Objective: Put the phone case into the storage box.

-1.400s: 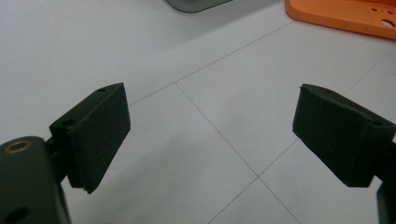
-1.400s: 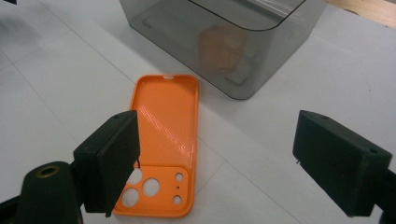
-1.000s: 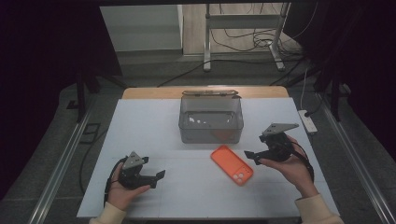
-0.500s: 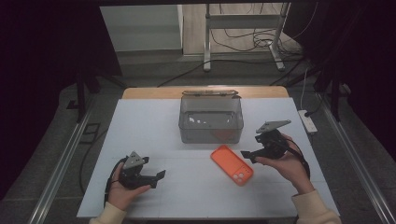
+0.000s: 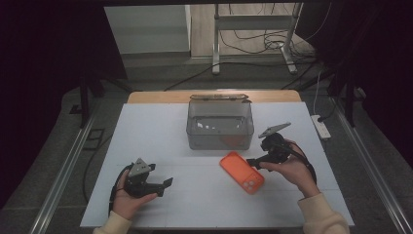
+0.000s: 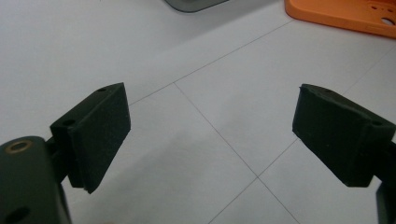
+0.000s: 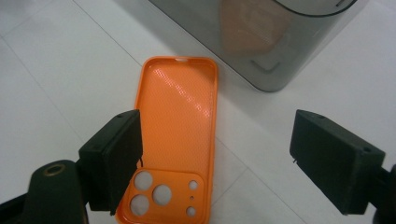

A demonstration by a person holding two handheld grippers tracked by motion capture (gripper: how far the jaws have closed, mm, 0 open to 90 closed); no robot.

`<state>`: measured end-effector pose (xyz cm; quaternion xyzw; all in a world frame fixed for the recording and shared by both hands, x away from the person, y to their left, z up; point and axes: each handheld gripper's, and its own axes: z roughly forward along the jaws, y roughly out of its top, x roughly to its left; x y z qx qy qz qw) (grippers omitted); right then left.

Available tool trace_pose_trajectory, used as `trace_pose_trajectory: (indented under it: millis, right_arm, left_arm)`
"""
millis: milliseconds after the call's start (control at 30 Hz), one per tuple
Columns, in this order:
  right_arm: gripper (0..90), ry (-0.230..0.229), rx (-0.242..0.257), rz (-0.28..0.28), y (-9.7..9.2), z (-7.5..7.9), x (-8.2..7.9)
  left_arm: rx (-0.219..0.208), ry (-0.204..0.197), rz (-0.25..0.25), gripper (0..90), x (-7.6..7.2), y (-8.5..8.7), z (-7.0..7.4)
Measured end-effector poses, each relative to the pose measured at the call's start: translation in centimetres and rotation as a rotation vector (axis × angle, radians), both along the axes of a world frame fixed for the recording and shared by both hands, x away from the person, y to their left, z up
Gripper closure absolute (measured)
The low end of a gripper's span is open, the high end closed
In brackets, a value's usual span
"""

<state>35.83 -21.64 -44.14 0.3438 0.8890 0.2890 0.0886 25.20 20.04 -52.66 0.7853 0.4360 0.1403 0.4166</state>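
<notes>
Right tool (image 5: pixel 253 161) moved closer to orange phone case (image 5: pixel 242 171).

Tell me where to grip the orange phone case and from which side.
Grip the phone case across its two long raised rims, near the middle, coming down from above with the right gripper. It lies flat, open side up, so only the rims give the open jaws purchase, probably.
</notes>
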Motion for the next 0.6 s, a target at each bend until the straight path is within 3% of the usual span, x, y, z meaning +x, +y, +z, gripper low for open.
trace_pose_trajectory:
  millis: [600]
  right_arm:
    - [20.8, 0.041, -0.079, -0.006, 1.3, -1.6, 1.5]
  left_arm:
    - [0.001, -0.001, 0.000, 11.7, 0.0, 0.0, 0.0]
